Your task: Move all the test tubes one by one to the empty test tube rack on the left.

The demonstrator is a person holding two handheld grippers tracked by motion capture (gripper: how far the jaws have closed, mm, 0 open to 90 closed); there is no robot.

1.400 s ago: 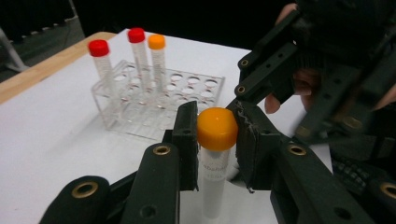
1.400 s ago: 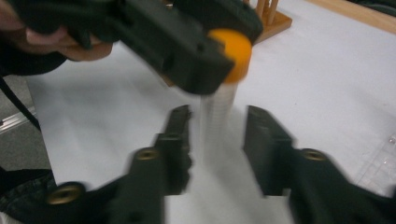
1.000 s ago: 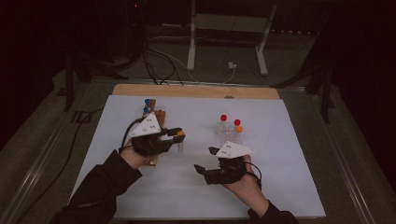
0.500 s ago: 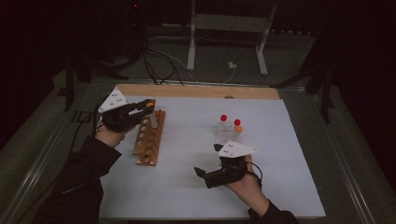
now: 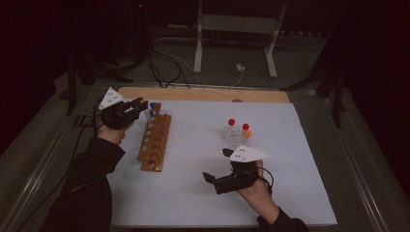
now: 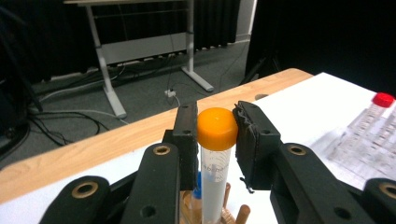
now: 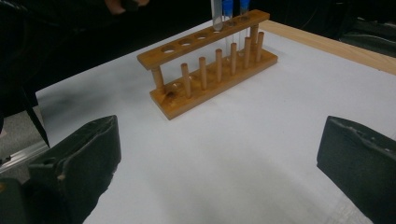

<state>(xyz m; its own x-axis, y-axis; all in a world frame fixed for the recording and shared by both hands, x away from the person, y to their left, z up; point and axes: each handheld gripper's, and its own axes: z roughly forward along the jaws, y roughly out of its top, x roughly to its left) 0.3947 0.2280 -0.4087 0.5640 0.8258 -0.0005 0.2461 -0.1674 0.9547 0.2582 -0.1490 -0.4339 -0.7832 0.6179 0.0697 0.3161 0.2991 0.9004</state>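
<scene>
A wooden tube rack lies on the white sheet at the left. My left gripper hovers at the rack's far end, shut on an orange-capped tube held upright by its cap. The tube's lower part hangs over the rack, beside a blue-capped tube. Two blue-capped tubes stand in the far holes. My right gripper rests low at the front middle, its jaws wide open and empty. It faces the rack.
Loose tubes with red caps and one with an orange cap stand together right of centre, just beyond the right gripper. A wooden board edges the far side of the sheet. Cables and a metal stand lie on the floor behind.
My left gripper has moved from over the rack's middle back and left to its far end. The right gripper has stayed in place, open.
</scene>
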